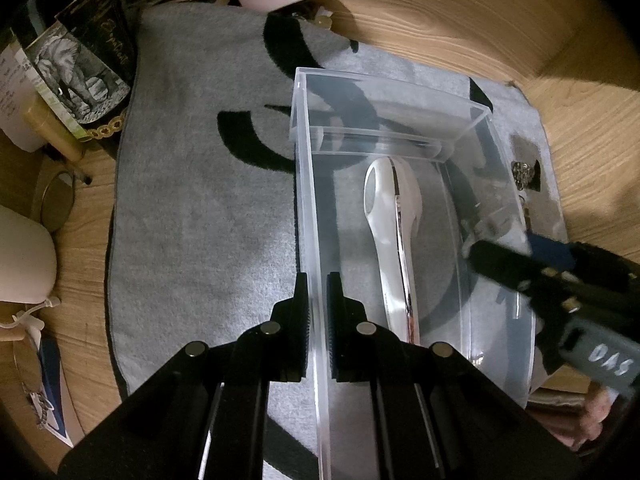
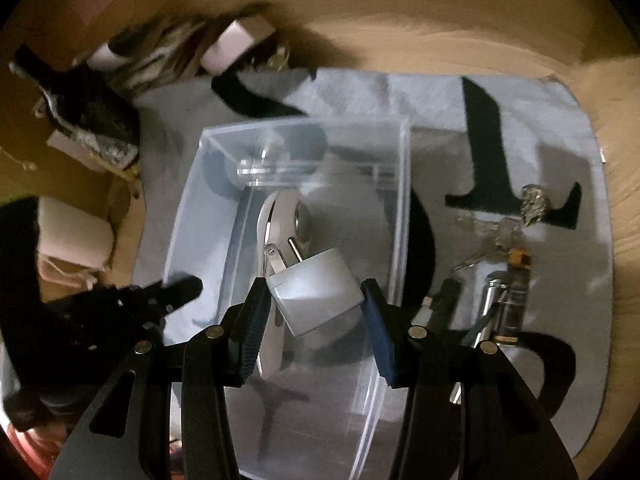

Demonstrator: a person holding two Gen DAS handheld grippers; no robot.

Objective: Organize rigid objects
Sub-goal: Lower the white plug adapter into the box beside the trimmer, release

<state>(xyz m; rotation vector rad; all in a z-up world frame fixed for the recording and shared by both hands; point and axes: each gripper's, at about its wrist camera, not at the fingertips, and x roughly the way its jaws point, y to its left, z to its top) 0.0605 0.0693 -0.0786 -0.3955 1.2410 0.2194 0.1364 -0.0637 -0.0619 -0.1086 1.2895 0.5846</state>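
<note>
While gripped by the right tool [image 2: 316,316], a silvery, rectangular padlock [image 2: 316,296] above the clear box [image 2: 224,136].

Gray towel [image 1: 192,208] with black marks on wooden table [image 1: 460,12]. Elephant picture box [image 1: 76,80] beside towel's far left corner. White pouch [image 1: 22,256] left of towel.

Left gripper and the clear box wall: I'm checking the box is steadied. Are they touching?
Touching. The left wrist view shows the left gripper with both pads pressed on the near wall of the clear plastic box.
</note>
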